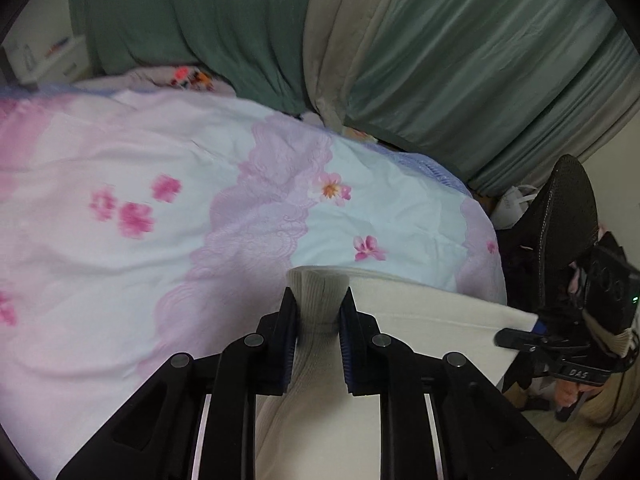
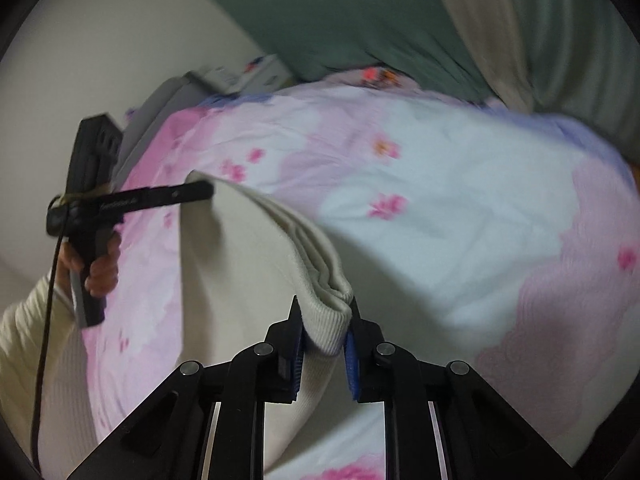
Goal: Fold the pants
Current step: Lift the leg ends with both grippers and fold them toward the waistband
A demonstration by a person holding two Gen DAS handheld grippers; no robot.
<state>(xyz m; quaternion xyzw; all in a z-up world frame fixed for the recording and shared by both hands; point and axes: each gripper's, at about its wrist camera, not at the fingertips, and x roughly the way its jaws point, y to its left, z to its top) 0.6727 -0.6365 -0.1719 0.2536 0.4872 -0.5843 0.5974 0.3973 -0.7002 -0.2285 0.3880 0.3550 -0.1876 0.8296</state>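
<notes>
On the left, the left gripper [image 1: 318, 312] is clenched on a bunched corner of the cream pants [image 1: 420, 312], the ribbed knit pinched between its two black fingers [image 1: 288, 320]. From the right wrist view that same gripper [image 2: 200, 192] shows side-on, gripped by a bare hand [image 2: 98, 268] in a cream knitted sleeve [image 2: 36, 344], its tip at the far corner of the cloth. The pants [image 2: 240, 264] hang stretched between the two grippers, lifted just above the bed [image 1: 120, 152], which wears a pale sheet printed with pink flowers and lilac lace bands. Moving right, the right gripper [image 2: 324, 320] is closed on the other end, where several stacked layers of ribbed fabric fold over between its blue-padded fingers [image 2: 352, 352]. In the left wrist view the right gripper [image 1: 516, 338] appears at the far right edge, holding the cloth's corner. Behind the bed hang green and beige curtains [image 1: 460, 52].
</notes>
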